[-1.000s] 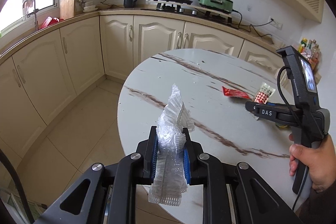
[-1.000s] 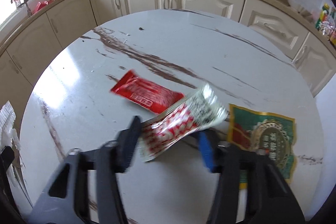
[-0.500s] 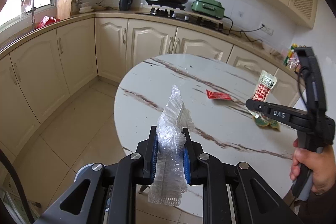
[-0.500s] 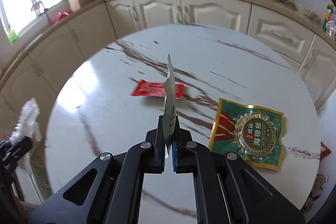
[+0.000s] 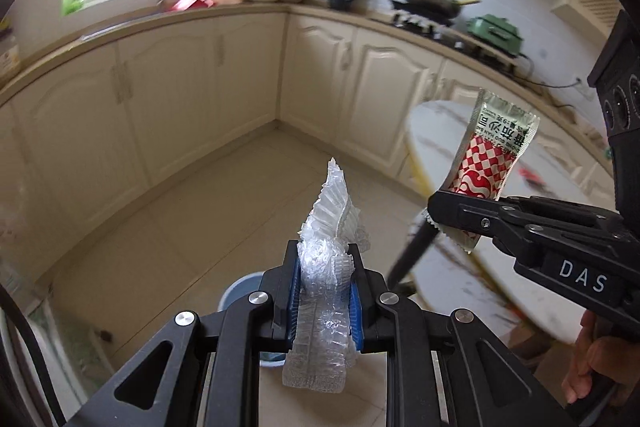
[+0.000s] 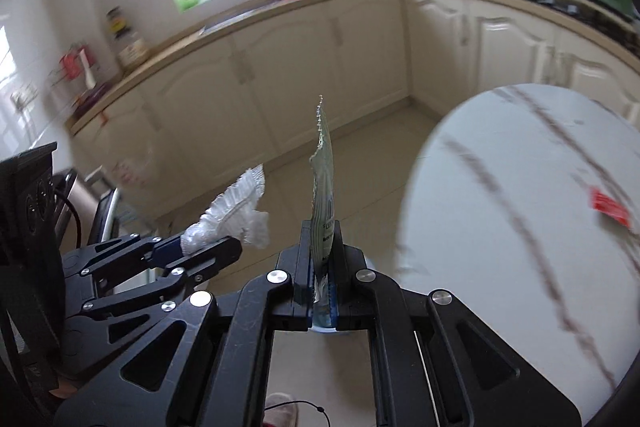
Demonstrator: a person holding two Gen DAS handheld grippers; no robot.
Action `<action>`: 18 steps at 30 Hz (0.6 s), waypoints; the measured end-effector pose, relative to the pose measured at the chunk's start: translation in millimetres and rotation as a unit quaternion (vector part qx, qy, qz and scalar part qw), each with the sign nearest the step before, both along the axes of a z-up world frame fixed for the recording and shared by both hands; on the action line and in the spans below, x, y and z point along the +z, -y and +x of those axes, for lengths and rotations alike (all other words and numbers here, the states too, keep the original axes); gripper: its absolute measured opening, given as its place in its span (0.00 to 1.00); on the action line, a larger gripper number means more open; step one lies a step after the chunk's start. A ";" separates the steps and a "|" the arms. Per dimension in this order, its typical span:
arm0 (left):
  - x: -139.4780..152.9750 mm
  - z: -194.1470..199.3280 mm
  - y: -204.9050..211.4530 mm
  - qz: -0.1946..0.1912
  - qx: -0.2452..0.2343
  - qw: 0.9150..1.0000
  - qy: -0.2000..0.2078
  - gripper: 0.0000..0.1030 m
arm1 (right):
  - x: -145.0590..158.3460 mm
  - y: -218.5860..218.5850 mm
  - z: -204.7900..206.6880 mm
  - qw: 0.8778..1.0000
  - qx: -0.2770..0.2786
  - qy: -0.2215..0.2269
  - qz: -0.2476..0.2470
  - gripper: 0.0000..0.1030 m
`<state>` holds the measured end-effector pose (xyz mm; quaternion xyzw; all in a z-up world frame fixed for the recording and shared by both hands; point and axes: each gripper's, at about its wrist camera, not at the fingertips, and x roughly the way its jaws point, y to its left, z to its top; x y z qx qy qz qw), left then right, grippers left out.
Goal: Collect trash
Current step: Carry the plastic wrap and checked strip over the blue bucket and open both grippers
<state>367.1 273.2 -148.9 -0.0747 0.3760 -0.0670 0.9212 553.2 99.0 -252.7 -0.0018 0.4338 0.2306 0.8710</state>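
A crumpled piece of clear plastic wrap [image 5: 326, 267] is clamped in the left claw [image 5: 325, 291], its blue pads [image 5: 295, 301] pressed in on both sides of the wad, with a ruffled end standing above them and a loose end hanging below. A sauce packet [image 5: 490, 163] with a red-and-white chequered print is pinched near its lower edge by the right claw [image 6: 323, 287]; from the right wrist view it is seen edge-on, standing upright between the closed pads. Both pieces are held out over the tiled floor [image 5: 192, 227], away from the round marble bench [image 6: 520, 227], on which a small red wrapper [image 6: 610, 205] is left lying. The rim of a blue bin [image 5: 240, 291] is partly seen on the floor under the left claw.

Both pieces are judged to be very light and limp. The wrap is soft and springy, so it is best gripped across its bunched middle, as it is now. The packet is thin and slick, and a hold well in from the sealed edge is judged safer than one at the very border. Once released, either piece could cling to a pad or drift sideways.
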 end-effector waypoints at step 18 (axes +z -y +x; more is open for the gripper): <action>-183.8 124.6 -73.5 -0.045 0.015 0.979 -0.197 0.16 | -239.7 -79.1 110.8 0.974 0.023 -0.218 -0.053 0.25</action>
